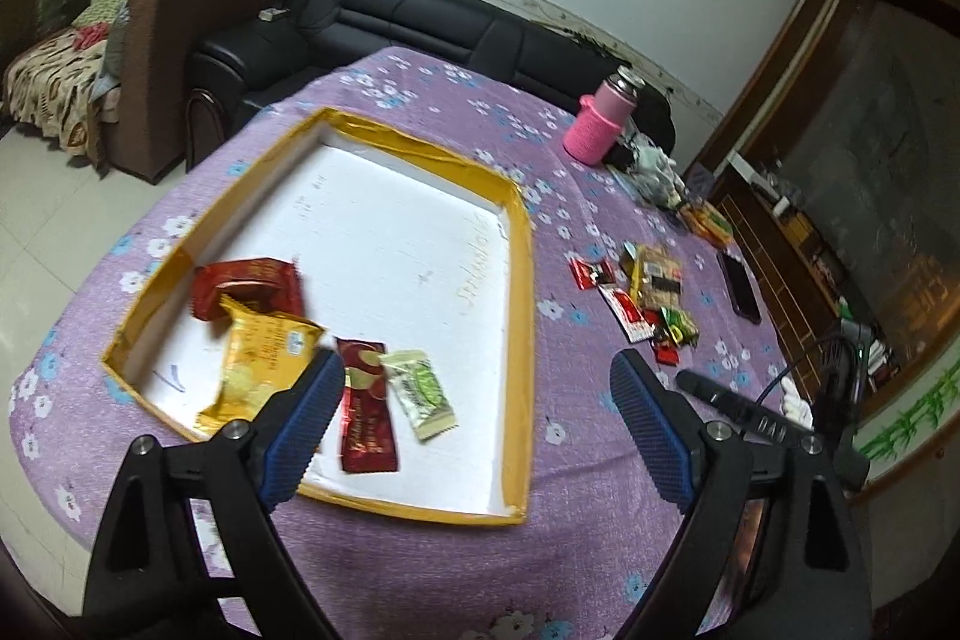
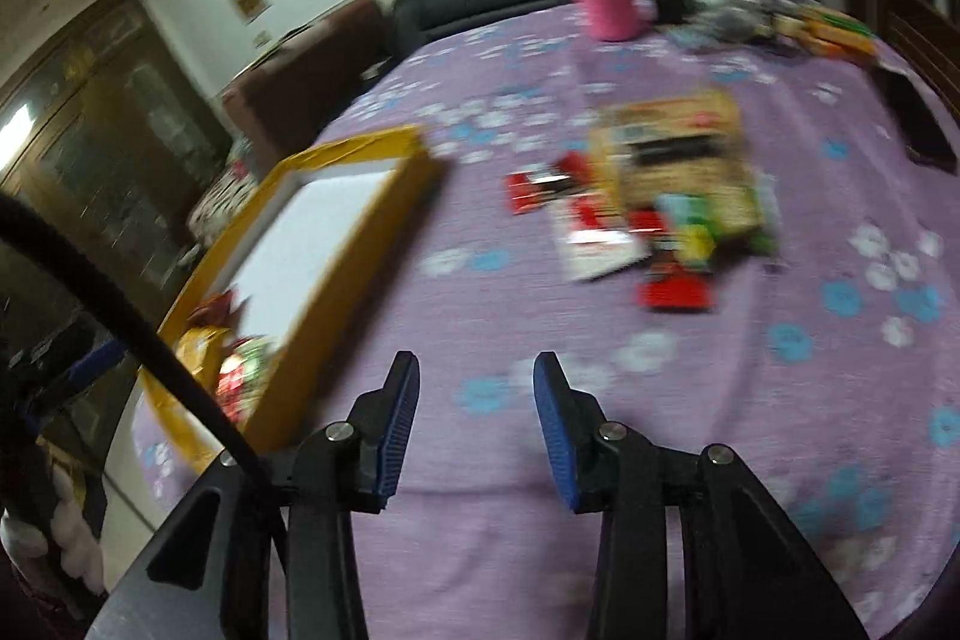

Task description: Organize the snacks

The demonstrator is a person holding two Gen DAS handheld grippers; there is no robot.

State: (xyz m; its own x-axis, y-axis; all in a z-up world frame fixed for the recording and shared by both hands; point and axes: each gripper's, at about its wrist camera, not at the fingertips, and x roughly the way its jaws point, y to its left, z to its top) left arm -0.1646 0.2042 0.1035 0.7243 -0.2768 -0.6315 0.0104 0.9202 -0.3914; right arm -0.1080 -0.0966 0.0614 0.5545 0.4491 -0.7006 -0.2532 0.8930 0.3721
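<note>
A shallow yellow-rimmed box [image 1: 522, 280] with a white floor lies on the purple flowered tablecloth. Inside it lie a red packet [image 1: 246, 286], a yellow packet [image 1: 258, 370], a dark red sachet [image 1: 366, 412] and a green-white candy [image 1: 420, 394]. My left gripper [image 1: 477, 370] stands wide open over the box's near end, nothing between its fingers. A heap of loose snacks [image 1: 651, 292] lies to the right of the box. In the blurred right wrist view my right gripper [image 2: 476, 370] is open and empty above bare cloth, the snack heap [image 2: 666, 214] ahead and the box [image 2: 360, 244] to its left.
A pink bottle [image 1: 597, 124] stands at the far side of the table beside small clutter. A dark phone [image 1: 741, 283] lies right of the snacks. A black sofa [image 1: 384, 22] and a brown armchair lie beyond the table. A black cable [image 2: 138, 334] crosses the right wrist view.
</note>
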